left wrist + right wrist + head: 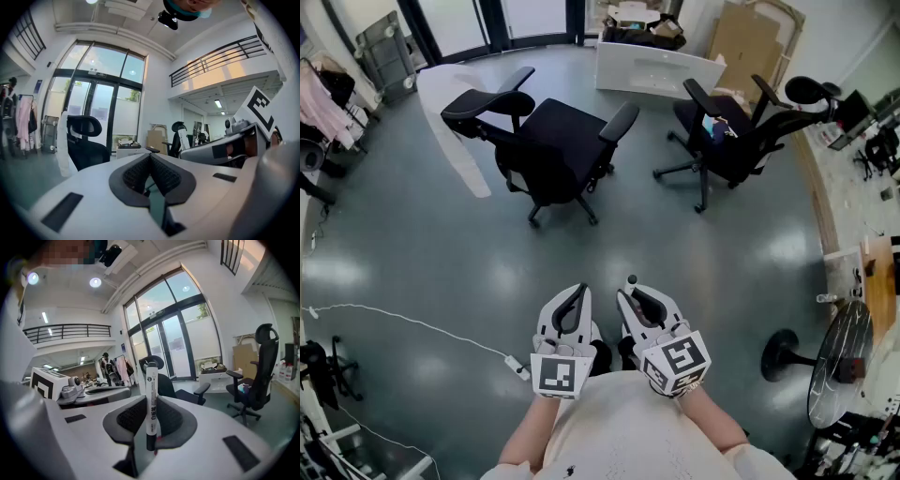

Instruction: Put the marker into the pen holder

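A person holds two grippers side by side, on the near side of a black chair [558, 150] and well apart from it. The right gripper [151, 409] clamps a white marker [151, 399] crosswise between its pads, one end poking out toward the chair, probably so it can drop straight in. The left gripper [151, 161] is pressed shut on nothing, seemingly idle. No pen holder shows in any view.
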Motion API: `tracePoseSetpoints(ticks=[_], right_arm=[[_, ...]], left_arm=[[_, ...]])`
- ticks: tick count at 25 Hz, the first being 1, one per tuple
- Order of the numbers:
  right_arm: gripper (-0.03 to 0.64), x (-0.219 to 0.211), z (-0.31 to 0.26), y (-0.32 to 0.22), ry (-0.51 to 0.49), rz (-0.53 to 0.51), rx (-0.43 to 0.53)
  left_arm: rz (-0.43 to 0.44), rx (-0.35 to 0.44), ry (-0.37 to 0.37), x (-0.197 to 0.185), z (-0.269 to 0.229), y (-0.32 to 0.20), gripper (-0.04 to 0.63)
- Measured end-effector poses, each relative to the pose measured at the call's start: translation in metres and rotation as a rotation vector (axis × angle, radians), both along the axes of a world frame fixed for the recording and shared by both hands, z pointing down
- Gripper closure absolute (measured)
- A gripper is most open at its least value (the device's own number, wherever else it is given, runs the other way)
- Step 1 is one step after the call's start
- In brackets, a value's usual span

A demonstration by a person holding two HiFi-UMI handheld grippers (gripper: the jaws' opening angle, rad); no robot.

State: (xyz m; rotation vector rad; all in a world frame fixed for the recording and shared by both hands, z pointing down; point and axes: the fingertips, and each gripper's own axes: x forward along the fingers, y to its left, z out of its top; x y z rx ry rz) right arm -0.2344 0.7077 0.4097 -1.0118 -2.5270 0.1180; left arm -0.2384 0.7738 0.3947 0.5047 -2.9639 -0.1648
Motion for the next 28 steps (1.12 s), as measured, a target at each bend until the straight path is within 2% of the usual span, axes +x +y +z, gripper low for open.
tracePoseSetpoints(ticks=[3,5,9,12,15,20,24,28], right_arm=[[0.540,-0.002,0.001,-0.021,0.005,0.026,0.012],[0.540,-0.002,0.003,-0.044,0.002,0.079,0.032],[0.540,0.002,0.008,-0.106,0.009,0.270,0.047],[0.540,0.010,0.009,-0.151,0.022,0.381,0.037],[0.540,0.021,0.007,-0.196,0.018,0.478,0.052],[0.540,0.058,0.007,-0.279,0.013,0.637,0.066],[0.540,0.099,0.008,-0.361,0.033,0.742,0.041],[0.540,0.143,-0.001,-0.450,0.001,0.859,0.035]], left_arm=[[0.049,0.004,0.022,-0.004,0.005,-0.026,0.588],[0.102,0.002,0.031,-0.008,0.008,-0.048,0.586],[0.278,-0.050,0.001,-0.024,0.007,-0.106,0.588],[0.376,-0.028,-0.046,-0.029,-0.009,-0.153,0.588],[0.460,-0.035,-0.043,-0.022,-0.012,-0.200,0.588],[0.611,-0.074,-0.007,0.011,-0.004,-0.292,0.586],[0.711,-0.072,0.018,0.053,-0.002,-0.376,0.587],[0.817,-0.092,0.032,0.099,0.001,-0.459,0.588]])
